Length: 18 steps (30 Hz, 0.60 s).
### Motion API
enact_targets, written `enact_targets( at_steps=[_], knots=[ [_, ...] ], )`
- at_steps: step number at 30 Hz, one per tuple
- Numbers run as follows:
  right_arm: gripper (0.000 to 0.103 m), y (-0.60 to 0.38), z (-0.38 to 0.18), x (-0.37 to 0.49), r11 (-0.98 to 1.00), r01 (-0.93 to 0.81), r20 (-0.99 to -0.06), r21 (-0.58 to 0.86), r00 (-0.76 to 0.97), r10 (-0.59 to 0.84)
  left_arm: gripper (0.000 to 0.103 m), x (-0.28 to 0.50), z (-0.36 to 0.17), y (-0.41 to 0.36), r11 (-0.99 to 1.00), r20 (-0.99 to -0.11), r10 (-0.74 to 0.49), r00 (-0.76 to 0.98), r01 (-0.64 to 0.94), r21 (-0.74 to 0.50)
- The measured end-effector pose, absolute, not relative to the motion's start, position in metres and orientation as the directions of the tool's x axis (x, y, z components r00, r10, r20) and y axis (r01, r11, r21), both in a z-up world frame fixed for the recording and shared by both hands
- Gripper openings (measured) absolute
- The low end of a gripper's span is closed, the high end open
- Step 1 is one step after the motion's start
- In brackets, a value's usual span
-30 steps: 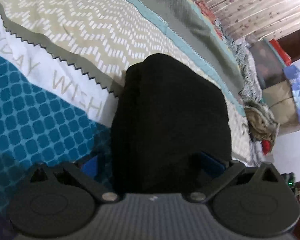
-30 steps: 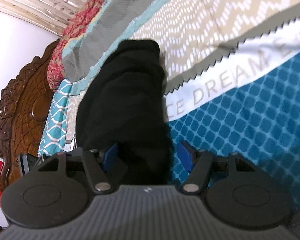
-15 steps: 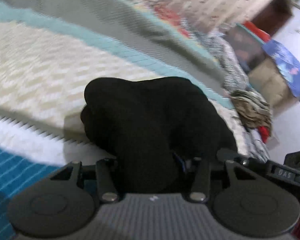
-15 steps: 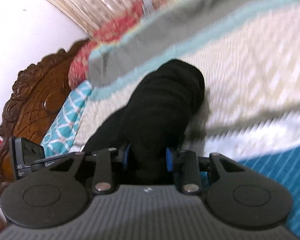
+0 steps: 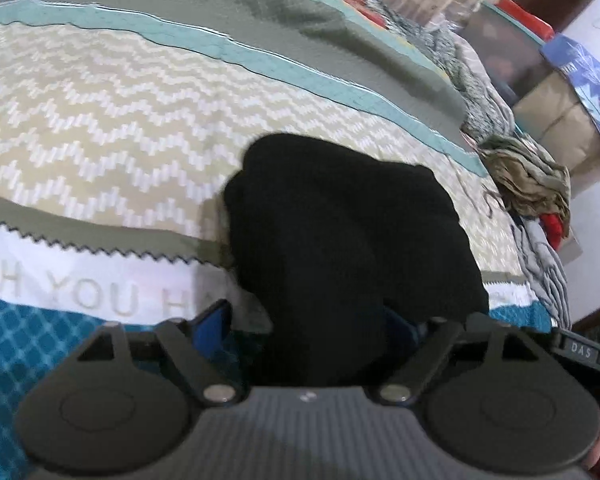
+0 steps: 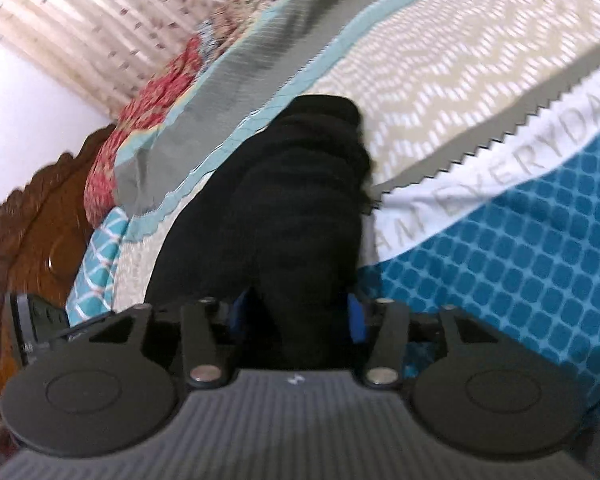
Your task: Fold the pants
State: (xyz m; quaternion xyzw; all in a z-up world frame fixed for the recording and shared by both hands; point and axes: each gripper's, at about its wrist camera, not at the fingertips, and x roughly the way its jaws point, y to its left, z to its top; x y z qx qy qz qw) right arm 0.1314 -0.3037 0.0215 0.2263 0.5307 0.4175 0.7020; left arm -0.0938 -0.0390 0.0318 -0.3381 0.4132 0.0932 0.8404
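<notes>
The black pants [image 5: 340, 220] lie in a thick folded bundle on the patterned bedspread [image 5: 100, 120]. My left gripper [image 5: 306, 322] straddles their near end and its jaws are opening. Its left blue pad [image 5: 212, 320] stands clear of the cloth, and the right pad is mostly hidden behind it. In the right wrist view the pants [image 6: 292, 208] run away from my right gripper [image 6: 298, 314]. Its jaws are opening too, with the cloth between the blue pads [image 6: 356, 316], which no longer squeeze it.
A carved wooden headboard [image 6: 32, 240] and a red floral pillow [image 6: 140, 120] lie at one end of the bed. A heap of clothes [image 5: 528, 184] and boxes [image 5: 556, 120] sit past the other edge. A curtain [image 6: 80, 20] hangs behind.
Both grippers closed on the pants half a second ago and carried them across the bed. Their jaws have since spread again. The pants went from a long strip to a shorter bundle.
</notes>
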Motion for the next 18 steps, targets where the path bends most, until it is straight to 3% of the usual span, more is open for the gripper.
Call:
enact_targets(
  at_steps=[2,5,9,13,18],
  knots=[
    [0.067,-0.300,0.023,0.129,0.549,-0.339,-0.553,0.764,0.092,0.828,0.093,-0.093,0.032,-0.032,0.738,-0.763,-0.126,0.634,-0.453,-0.499],
    [0.076,-0.302,0.017,0.129,0.557,-0.304,-0.562,0.773,0.080,0.823,0.093,-0.083,0.030,-0.027,0.721,-0.765,-0.175,0.619,-0.448,-0.528],
    [0.080,-0.307,0.008,0.137,0.523,-0.175,-0.522,0.835,0.050,0.851,0.093,-0.058,0.013,-0.033,0.703,-0.781,-0.266,0.566,-0.440,-0.559],
    [0.083,-0.310,0.007,0.138,0.516,-0.164,-0.518,0.841,0.030,0.855,0.093,-0.059,-0.007,-0.029,0.622,-0.746,-0.323,0.583,-0.464,-0.631],
    [0.088,-0.306,0.012,0.126,0.523,-0.251,-0.529,0.815,0.048,0.847,0.059,-0.066,-0.010,-0.028,0.581,-0.696,-0.361,0.621,-0.434,-0.689]
  ],
)
